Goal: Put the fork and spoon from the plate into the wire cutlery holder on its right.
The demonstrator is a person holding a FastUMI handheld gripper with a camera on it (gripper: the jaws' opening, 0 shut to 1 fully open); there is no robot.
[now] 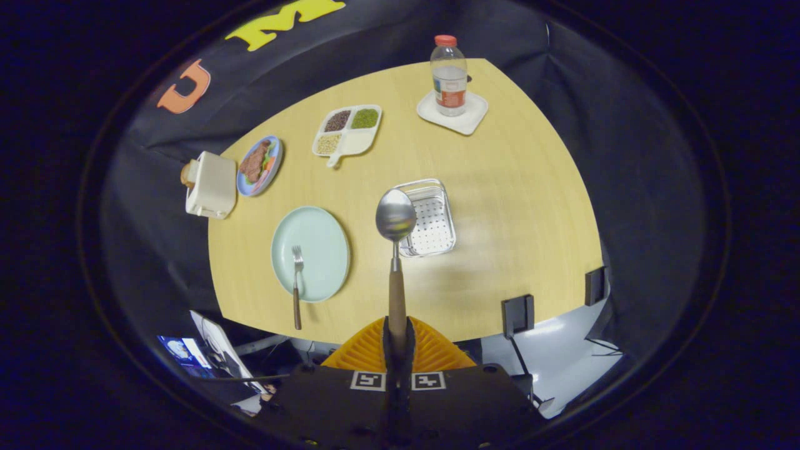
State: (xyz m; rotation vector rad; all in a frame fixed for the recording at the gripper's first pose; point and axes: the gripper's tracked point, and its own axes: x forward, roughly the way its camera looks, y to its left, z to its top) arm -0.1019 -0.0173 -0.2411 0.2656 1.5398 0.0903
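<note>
On the pale wooden tabletop (512,206), ringed by the booth's black cloth wall, sit from left to right a white toaster (211,185), a small blue plate of food (260,165), the mint plate (310,254) with the fork (296,281) lying across its near rim, a divided snack tray (347,132), the wire cutlery holder (428,218) and a water bottle (449,75) on a white coaster (452,112). The hand-held gripper (398,334) is raised well above the tabletop's near edge, its fingers pressed together on the wooden handle of the spoon (395,250). The spoon's bowl points forward, overlapping the holder's left side in the view.
</note>
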